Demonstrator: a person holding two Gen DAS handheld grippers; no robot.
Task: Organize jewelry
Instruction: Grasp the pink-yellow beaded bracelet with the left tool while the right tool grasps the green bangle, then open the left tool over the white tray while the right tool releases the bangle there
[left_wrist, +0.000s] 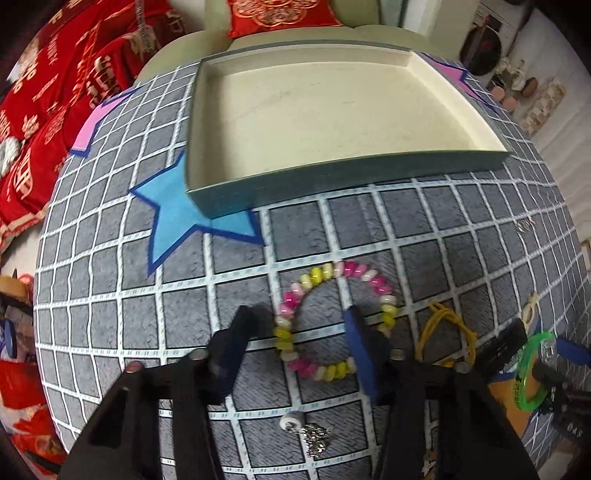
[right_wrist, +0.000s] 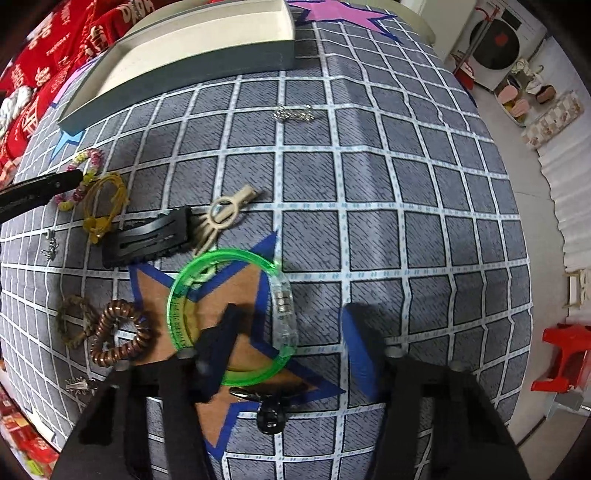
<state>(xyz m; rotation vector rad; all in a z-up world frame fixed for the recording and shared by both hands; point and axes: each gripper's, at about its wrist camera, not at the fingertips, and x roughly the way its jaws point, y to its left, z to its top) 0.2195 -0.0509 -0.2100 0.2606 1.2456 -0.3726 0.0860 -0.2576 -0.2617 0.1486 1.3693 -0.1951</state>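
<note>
The left gripper (left_wrist: 299, 325) is hovering wide open over the beaded bracelet (left_wrist: 334, 321), holding nothing; I'd lower both fingers outside one bead strand before closing, so it isn't pushed aside. The right gripper (right_wrist: 288, 328) is also gaping empty, straddling the green bangle (right_wrist: 231, 317) on the brown star (right_wrist: 236, 354). The box (left_wrist: 332, 110) beyond is sitting empty.

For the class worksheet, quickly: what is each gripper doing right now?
Left gripper: open, holding nothing, fingers straddling the beaded bracelet.
Right gripper: open, holding nothing, over the green bangle.
</note>
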